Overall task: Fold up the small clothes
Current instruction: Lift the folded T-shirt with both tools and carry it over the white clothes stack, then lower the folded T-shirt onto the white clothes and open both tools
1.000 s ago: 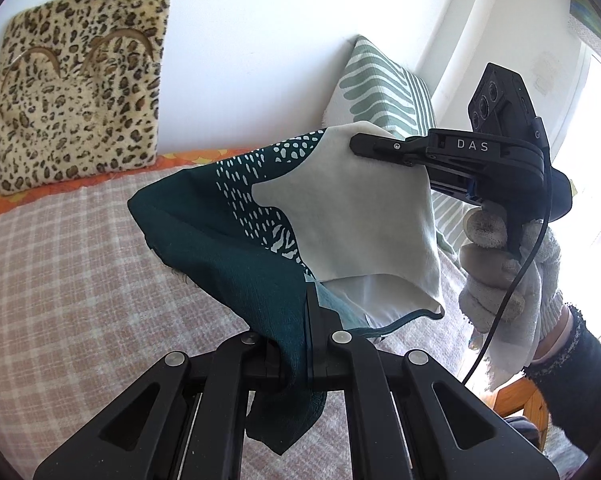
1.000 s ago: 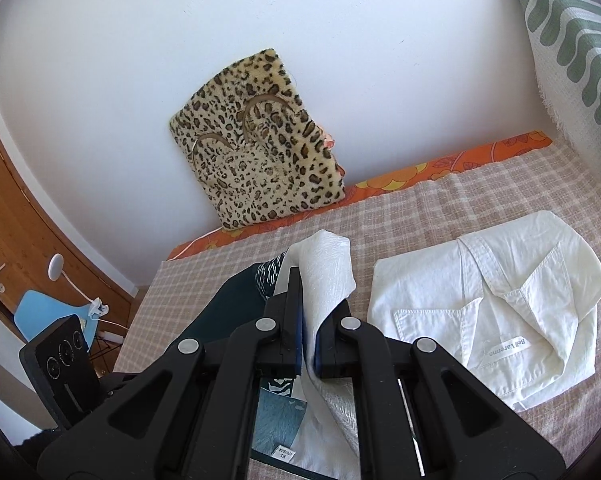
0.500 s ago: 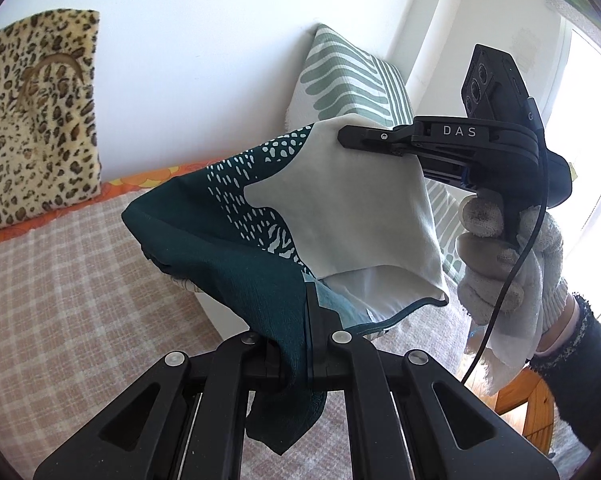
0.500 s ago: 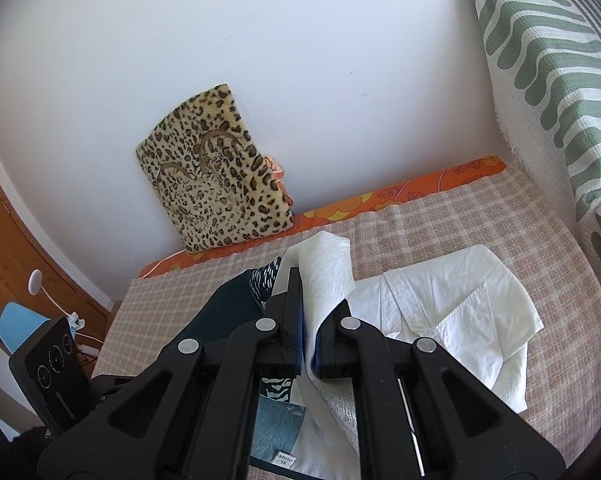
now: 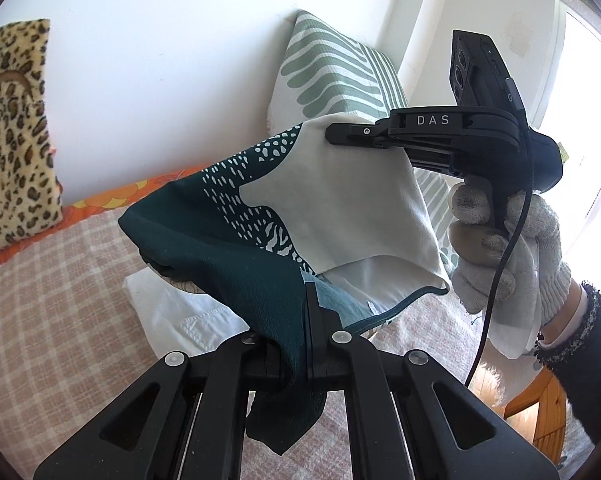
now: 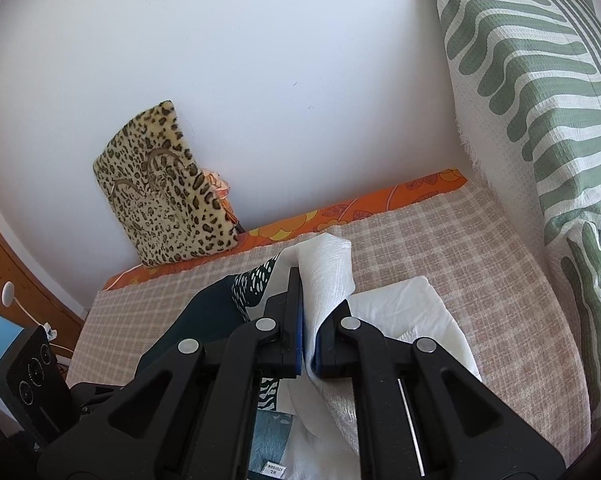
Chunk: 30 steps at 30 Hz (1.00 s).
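A dark teal and white patterned garment [image 5: 260, 232] hangs in the air between my two grippers above the bed. My left gripper [image 5: 310, 312] is shut on its teal edge. My right gripper [image 5: 332, 136] is shut on its white corner, higher and to the right; in the right wrist view [image 6: 306, 308] white cloth [image 6: 332, 268] is pinched between the jaws. A folded white shirt [image 5: 180, 316] lies on the bed below the garment; it also shows in the right wrist view [image 6: 420, 304].
The bed has a pink checked cover [image 6: 440, 240] with an orange flowered edge [image 6: 340, 212] along the white wall. A leopard-print cushion [image 6: 164, 184] leans on the wall. A green striped pillow [image 6: 540, 100] stands at the right. A wooden stool [image 5: 540, 404] is beside the bed.
Both grippers have swung to the right with the garment held between them, toward the striped pillow. The white shirt now lies under the hanging garment. Both grips are unchanged.
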Available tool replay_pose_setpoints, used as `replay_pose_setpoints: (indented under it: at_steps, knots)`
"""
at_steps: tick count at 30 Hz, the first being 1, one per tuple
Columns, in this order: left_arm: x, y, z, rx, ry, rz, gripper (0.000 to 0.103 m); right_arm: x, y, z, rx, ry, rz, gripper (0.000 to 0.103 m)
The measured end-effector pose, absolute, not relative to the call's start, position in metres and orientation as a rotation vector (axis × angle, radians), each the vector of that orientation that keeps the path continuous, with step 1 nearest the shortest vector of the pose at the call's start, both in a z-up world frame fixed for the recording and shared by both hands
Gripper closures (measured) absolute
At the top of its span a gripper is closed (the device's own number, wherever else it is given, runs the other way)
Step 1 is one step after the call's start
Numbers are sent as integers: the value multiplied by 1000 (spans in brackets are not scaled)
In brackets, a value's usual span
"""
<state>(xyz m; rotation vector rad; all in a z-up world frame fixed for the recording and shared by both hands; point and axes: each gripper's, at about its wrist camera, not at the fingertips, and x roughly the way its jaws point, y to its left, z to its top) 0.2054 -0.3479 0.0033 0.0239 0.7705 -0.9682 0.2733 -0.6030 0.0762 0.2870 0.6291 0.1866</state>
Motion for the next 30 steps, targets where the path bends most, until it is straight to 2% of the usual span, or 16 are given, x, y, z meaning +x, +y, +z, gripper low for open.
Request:
replay_pose_setpoints:
  at_steps: [20, 23, 26, 28, 30]
  knots:
    - [215, -368, -56, 60, 921, -959, 98, 333, -633, 6, 209, 774, 105, 98]
    - [216, -365, -58, 43, 951, -955, 95, 336, -637, 1, 169, 806, 42, 98]
    - [215, -363, -58, 46, 970, -940, 88, 336, -641, 0, 120, 807, -38, 80]
    - [215, -360, -57, 51, 980, -933, 83, 335, -646, 3, 124, 799, -76, 59]
    - [212, -358, -57, 60, 986, -920, 71, 332, -653, 7, 148, 779, -103, 57]
